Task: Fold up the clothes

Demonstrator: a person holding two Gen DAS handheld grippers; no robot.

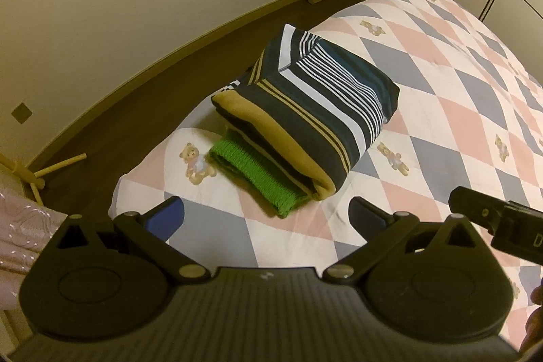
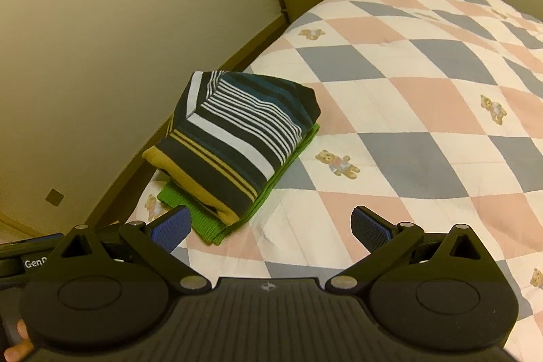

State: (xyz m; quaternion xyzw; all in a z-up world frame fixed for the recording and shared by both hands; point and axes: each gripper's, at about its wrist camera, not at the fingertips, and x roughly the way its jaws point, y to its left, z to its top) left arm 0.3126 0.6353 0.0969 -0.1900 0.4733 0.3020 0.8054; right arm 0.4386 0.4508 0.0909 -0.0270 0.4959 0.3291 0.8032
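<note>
A folded striped garment (image 1: 305,111) (image 2: 237,138), navy with white and mustard bands, lies on top of a folded green knit (image 1: 261,178) (image 2: 203,219) near the bed's corner. My left gripper (image 1: 266,217) hovers just short of the pile, open, nothing between its blue pads. My right gripper (image 2: 269,228) is open too, holding nothing, with the pile ahead and to its left. In the left wrist view a black part of the right gripper body (image 1: 495,219) shows at the right edge.
The bed has a quilt (image 2: 424,111) of pink, grey and white diamonds with teddy bears, stretching far to the right. Dark floor (image 1: 135,83) and a cream wall lie left of the bed edge. A wooden stand (image 1: 51,172) and pink fabric (image 1: 20,233) sit at lower left.
</note>
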